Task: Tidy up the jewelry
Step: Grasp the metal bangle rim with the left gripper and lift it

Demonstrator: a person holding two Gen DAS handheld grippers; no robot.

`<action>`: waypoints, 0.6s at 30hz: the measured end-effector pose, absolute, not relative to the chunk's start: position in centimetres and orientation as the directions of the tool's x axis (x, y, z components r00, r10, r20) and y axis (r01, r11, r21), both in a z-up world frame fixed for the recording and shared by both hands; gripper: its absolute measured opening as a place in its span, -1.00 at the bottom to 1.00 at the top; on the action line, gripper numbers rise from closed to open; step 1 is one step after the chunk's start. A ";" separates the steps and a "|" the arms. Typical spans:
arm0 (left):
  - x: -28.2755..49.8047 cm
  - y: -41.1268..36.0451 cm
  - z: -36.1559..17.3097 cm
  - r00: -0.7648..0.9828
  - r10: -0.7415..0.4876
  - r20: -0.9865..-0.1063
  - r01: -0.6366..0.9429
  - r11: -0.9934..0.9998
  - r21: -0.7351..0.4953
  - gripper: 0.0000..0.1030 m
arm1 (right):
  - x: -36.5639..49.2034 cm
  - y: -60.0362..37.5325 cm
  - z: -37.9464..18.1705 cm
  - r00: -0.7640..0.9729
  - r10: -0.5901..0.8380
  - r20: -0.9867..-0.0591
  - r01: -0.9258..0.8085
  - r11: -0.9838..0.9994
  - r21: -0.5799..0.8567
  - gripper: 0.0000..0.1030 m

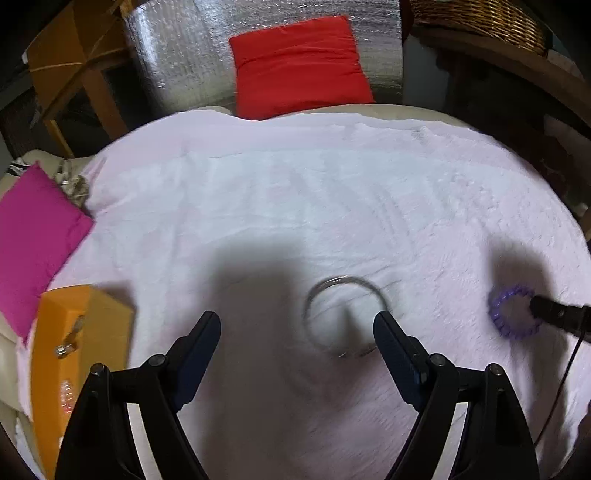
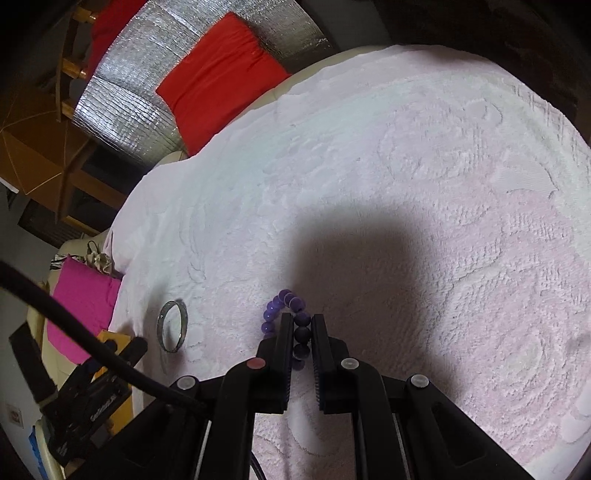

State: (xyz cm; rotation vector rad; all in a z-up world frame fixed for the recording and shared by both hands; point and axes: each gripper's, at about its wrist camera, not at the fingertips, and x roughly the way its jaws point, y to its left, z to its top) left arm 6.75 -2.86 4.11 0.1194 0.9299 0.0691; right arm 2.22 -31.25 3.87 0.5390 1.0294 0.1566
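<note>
A purple bead bracelet [image 2: 286,310] lies on the pale pink towel [image 2: 406,184]. My right gripper [image 2: 300,320] is shut on one side of it, beads pinched between the fingers. It also shows in the left wrist view [image 1: 508,310] at far right, with the right gripper tip [image 1: 550,312] on it. A silver bangle [image 1: 343,317] lies on the towel just ahead of my left gripper [image 1: 297,321], which is open and empty. The bangle also shows in the right wrist view [image 2: 173,325]. An orange box [image 1: 74,350] sits at the left.
A magenta cushion [image 1: 33,240] lies left of the towel. A red cushion [image 1: 299,66] and silver foil panel [image 1: 177,48] stand beyond the far edge. A wicker basket [image 1: 480,18] is at back right. A wooden frame [image 1: 74,55] is at back left.
</note>
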 end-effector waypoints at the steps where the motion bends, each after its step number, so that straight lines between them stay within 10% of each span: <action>1: 7.1 -3.1 3.8 0.587 0.103 -0.803 -0.005 0.992 0.124 0.66 | 2.0 -31.6 3.8 0.515 0.372 -0.772 0.122 0.860 0.496 -0.79; 18: 9.9 -3.0 0.2 0.537 -0.005 -0.843 -0.031 0.999 -0.025 0.53 | 2.4 -29.1 3.2 0.484 0.378 -0.789 0.086 0.877 0.473 -0.79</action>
